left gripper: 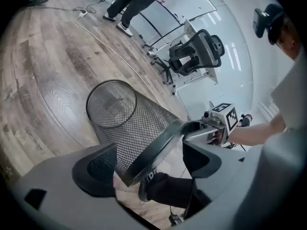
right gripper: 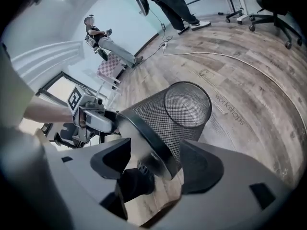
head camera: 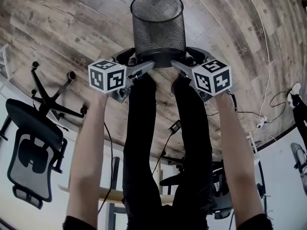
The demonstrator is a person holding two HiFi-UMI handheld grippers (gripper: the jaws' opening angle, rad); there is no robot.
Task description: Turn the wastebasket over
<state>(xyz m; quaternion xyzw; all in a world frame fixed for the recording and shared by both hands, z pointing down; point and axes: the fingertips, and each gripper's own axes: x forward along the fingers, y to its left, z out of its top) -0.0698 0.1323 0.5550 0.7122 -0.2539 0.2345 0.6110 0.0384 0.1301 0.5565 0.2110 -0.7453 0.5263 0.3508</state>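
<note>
Where one wastebasket [head camera: 158, 28] rests, two hand-held grippers [head camera: 136, 62] [head camera: 188, 60]

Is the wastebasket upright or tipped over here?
Tipped: the mesh wastebasket lies tilted, its dark rim near the person's shoe, its closed base pointing away.

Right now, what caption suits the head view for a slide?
Both open, left claw and right claw straddle the rim of a mesh wastebasket over a wood floor.
</note>
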